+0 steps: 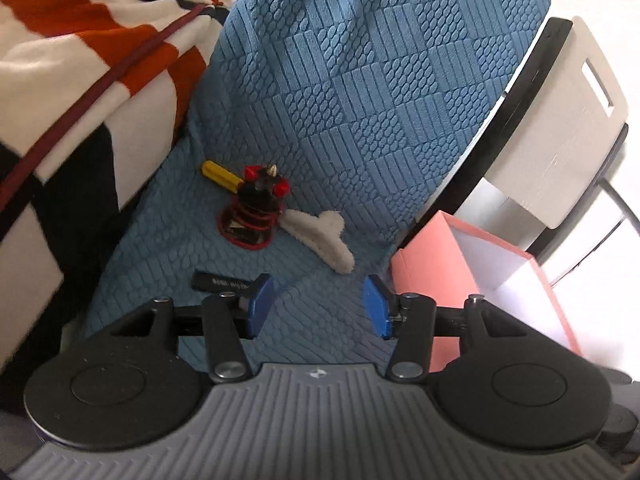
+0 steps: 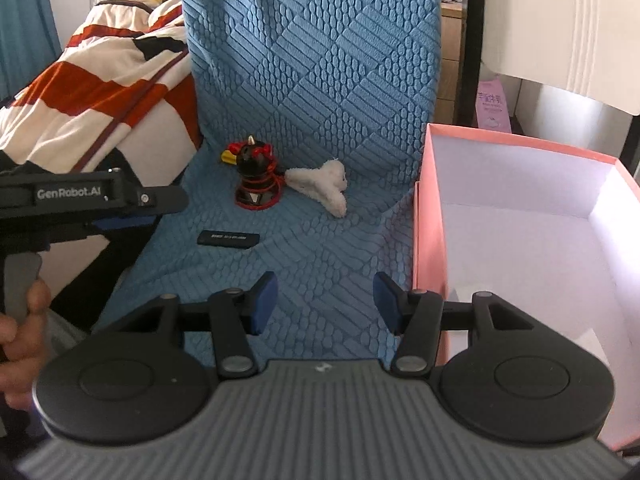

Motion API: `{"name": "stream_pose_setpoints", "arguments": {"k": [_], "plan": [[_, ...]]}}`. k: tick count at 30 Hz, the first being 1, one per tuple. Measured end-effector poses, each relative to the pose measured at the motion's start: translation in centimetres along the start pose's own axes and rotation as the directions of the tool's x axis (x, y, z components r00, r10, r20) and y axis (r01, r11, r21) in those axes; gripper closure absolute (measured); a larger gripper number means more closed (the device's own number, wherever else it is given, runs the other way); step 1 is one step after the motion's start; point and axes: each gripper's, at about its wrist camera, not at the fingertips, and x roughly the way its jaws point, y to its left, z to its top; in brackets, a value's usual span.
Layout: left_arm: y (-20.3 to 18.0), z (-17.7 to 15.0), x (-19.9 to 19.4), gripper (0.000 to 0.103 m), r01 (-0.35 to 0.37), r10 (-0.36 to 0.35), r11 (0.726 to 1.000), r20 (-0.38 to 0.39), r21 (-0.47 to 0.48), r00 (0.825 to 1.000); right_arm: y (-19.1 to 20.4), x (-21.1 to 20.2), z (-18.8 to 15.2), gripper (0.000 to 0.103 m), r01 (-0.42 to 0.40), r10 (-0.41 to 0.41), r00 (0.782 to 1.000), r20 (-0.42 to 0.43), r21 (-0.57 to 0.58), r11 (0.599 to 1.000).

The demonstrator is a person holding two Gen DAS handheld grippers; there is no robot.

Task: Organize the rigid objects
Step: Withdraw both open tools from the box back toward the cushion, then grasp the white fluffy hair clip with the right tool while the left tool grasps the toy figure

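Nothing looks sorted yet. The things to be organized all lie on the blue textured cover [image 2: 320,92] of a seat, and the pink box [image 2: 430,208] with a white inside, standing at three o'clock of them, shows only bare floor where the right wrist view sees into it.

At the centre of the group stands a small black figure with red trim [image 2: 256,180], wrapped in a red cord. A yellow-handled tool [image 1: 220,174] lies touching it at ten o'clock in the left wrist view, mostly hidden behind it from the right. A white fluffy hair clip [image 2: 320,186] lies just beside the figure at three o'clock. A flat black stick with pale print [image 2: 229,239] lies apart at six o'clock, nearest the claws.

The left claw [image 1: 318,306] has its blue pads apart with nothing between them, the black stick just beyond its left pad. The right claw [image 2: 324,304] also stands apart and empty, over bare cover beside the box wall.

By my reading, every item is still to be picked up and placed, four in all.
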Motion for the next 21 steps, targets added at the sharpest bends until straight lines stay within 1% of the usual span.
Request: {"name": "stream_pose_setpoints", "arguments": {"k": [4, 6, 9, 13, 16, 19, 21], "plan": [[0.6, 0.7, 0.5, 0.039, -0.020, 0.019, 1.000, 0.038, 0.023, 0.999, 0.4, 1.4, 0.6, 0.047, -0.017, 0.018, 1.000, 0.025, -0.046, 0.999], [0.8, 0.9, 1.2, 0.039, -0.029, 0.027, 0.999, 0.045, 0.044, 0.999, 0.6, 1.9, 1.0, 0.047, -0.007, 0.009, 0.999, 0.034, -0.060, 0.998], [1.2, 1.1, 2.4, 0.039, -0.044, 0.042, 0.997, 0.029, 0.070, 0.999, 0.9, 2.5, 1.6, 0.047, -0.009, 0.013, 0.999, 0.051, -0.072, 0.997], [1.6, 1.7, 4.2, 0.039, -0.032, 0.032, 0.996, 0.005, 0.084, 0.999, 1.1, 3.9, 1.9, 0.047, -0.005, 0.008, 0.999, 0.039, -0.079, 0.997], [1.9, 2.0, 5.6, 0.039, -0.022, 0.022, 0.996, -0.004, 0.092, 1.000, 1.1, 5.1, 2.1, 0.047, -0.023, 0.025, 0.999, 0.035, -0.064, 0.998], [2.4, 2.1, 7.2, 0.039, -0.038, 0.040, 0.995, -0.017, 0.092, 0.999, 1.2, 6.7, 2.1, 0.047, -0.031, 0.032, 0.999, 0.013, -0.059, 0.998], [2.7, 2.0, 8.2, 0.039, -0.049, 0.053, 0.995, -0.041, 0.084, 0.998, 1.3, 7.4, 2.3, 0.047, -0.040, 0.040, 0.999, 0.001, -0.054, 0.998]]}}
